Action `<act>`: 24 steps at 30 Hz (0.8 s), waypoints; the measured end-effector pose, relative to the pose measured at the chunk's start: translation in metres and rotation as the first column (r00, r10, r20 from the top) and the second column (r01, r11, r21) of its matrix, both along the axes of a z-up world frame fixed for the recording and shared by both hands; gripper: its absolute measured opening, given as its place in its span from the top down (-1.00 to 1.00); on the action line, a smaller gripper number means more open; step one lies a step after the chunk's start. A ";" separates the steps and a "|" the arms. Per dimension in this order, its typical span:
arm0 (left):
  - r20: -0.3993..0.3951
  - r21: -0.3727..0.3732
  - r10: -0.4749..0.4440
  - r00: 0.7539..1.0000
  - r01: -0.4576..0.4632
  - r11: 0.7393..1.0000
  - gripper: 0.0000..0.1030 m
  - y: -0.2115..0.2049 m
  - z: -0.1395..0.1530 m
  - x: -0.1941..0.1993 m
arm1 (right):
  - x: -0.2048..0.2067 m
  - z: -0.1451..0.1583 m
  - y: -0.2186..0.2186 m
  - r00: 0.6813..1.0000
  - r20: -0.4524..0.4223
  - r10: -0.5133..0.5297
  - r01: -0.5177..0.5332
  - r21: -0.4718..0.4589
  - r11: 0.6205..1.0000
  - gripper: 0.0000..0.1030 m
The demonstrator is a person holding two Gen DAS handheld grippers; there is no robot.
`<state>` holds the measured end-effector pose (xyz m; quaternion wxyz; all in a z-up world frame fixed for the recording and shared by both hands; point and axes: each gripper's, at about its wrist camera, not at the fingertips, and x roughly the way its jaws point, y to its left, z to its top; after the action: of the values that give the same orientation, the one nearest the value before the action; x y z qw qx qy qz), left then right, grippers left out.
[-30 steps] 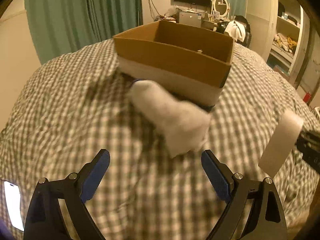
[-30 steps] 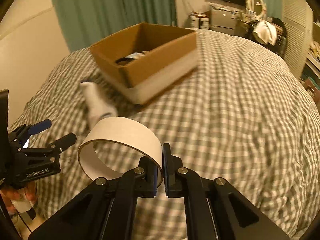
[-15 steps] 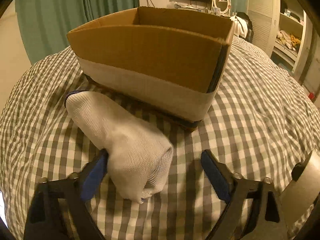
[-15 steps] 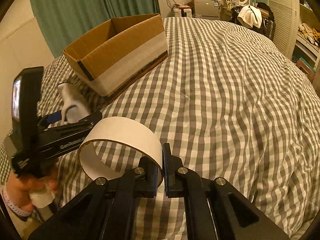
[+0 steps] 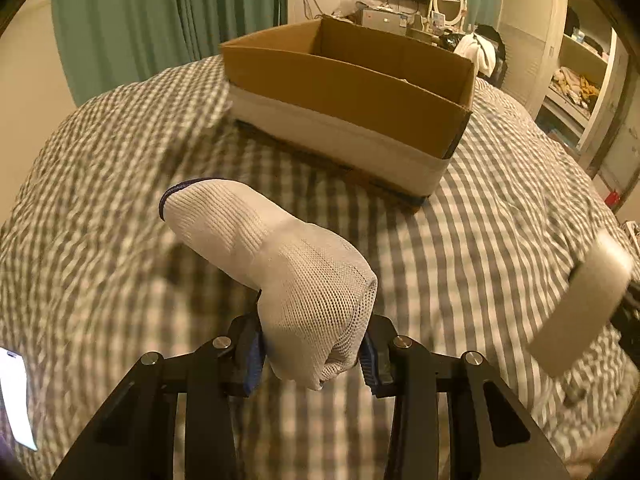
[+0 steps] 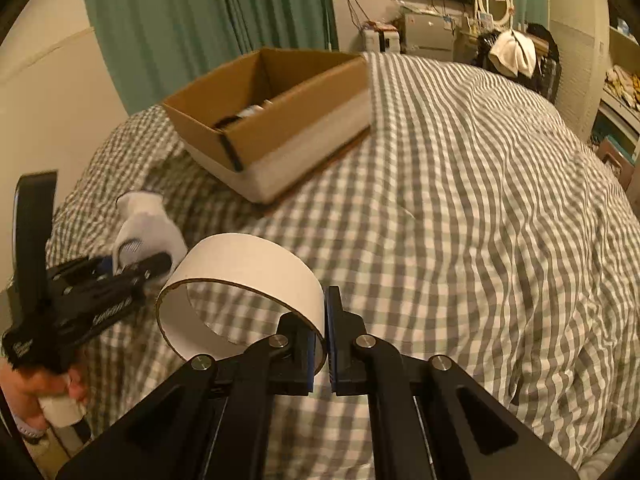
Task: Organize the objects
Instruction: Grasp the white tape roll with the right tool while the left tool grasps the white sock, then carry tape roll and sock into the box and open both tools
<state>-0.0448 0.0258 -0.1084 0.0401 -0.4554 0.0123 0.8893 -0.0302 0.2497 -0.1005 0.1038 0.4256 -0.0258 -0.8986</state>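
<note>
While gripping near the lower centre of the left wrist view, left gripper point(image 5: 312, 354) clamped on a rolled white sock point(image 5: 276, 264), blue pads pressed into its near end, the dark-rimmed far end tilting up toward the upper left. Behind it, upper centre of that frame, an open cardboard box point(image 5: 352, 92) with a pale band round its base, resting on the checked bedcover point(image 5: 500, 208); sock and box apart. At the far right edge of the same view, a white tape ring point(image 5: 580, 304), blurred, with a dark tool part touching its lower right. Lower left corner: a lit phone screen point(image 5: 14, 396). Turning to the right wrist view, at the left edge, the left gripper point(image 6: 136, 266) seen side-on with the sock point(image 6: 144, 228) bulging beyond it. Lower centre: right gripper point(image 6: 320, 344) pinched tight on the wall of the tape ring point(image 6: 248, 272), one finger inside the hoop, one outside. Upper centre-left: the box point(image 6: 296, 120), dark and pale items partly visible inside. Upper left: green curtains point(image 6: 208, 20).
</note>
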 end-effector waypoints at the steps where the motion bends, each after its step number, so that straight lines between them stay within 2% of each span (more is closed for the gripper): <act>1: 0.003 0.002 0.001 1.000 -0.001 1.000 0.24 -0.005 0.003 0.006 | 0.003 0.004 -0.005 1.000 -0.006 0.004 -0.004 -0.003 1.000 0.91; 9: -0.006 0.018 -0.021 1.000 0.021 1.000 0.24 -0.026 0.035 0.034 | 0.016 0.031 -0.034 0.999 -0.037 0.019 -0.020 -0.028 0.999 0.91; 12: -0.043 0.011 -0.031 0.999 0.031 0.999 0.24 -0.031 0.058 0.035 | 0.014 0.050 -0.046 0.997 -0.064 0.031 -0.032 -0.018 0.999 0.91; 14: -0.061 -0.001 -0.012 0.998 0.012 1.000 0.25 -0.037 0.074 0.031 | 0.011 0.068 -0.053 0.994 -0.097 0.044 -0.045 -0.008 0.999 0.91; 16: -0.073 0.022 -0.025 0.997 0.026 0.999 0.25 -0.040 0.090 0.025 | 0.006 0.084 -0.057 0.991 -0.127 0.051 -0.053 -0.011 0.999 0.91; 18: -0.110 0.011 -0.043 0.993 0.045 0.999 0.25 -0.041 0.110 0.014 | -0.003 0.102 -0.062 0.986 -0.158 0.055 -0.056 -0.002 0.998 0.91; 24: -0.169 0.042 -0.088 0.982 0.097 0.994 0.25 -0.046 0.153 -0.031 | -0.053 0.142 -0.068 0.979 -0.196 0.058 -0.063 -0.018 0.998 0.91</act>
<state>-0.0756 -0.0201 0.0447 0.0915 -0.3773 0.0146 0.9214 -0.0829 0.1814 0.0416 0.1381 0.3347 -0.0134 -0.9320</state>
